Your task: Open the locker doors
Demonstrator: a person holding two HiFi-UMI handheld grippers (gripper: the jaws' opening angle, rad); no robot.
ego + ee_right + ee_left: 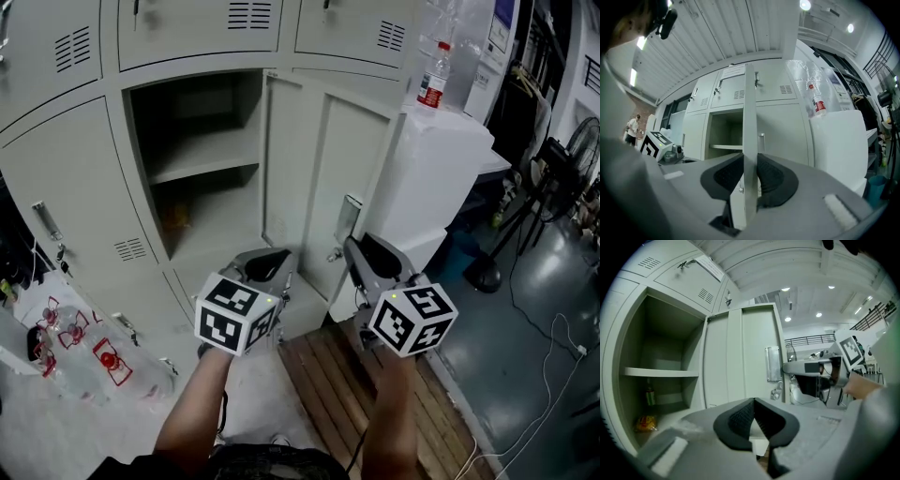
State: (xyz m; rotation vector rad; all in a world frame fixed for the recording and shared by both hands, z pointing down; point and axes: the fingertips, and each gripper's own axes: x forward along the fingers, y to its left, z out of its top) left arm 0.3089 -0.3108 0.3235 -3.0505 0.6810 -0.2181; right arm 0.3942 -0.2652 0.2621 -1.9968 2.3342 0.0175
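While right gripper [750, 157] fingers [771, 176] clamp open locker door [749, 93] edge — left gripper [753, 401] fingers [740, 416] closed, empty, apart.

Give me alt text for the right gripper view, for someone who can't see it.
The right gripper clamps the edge of the open door, seen edge-on. Behind it is the open locker with a shelf; a bottle stands on a white box at right.

The head view looks steeply down from above, close before the open locker [202, 169] and its swung-out door [328, 178]. The left gripper view sits low and near, tilted up into that locker, while the right gripper view faces straight along the door's edge; all three share locker and door
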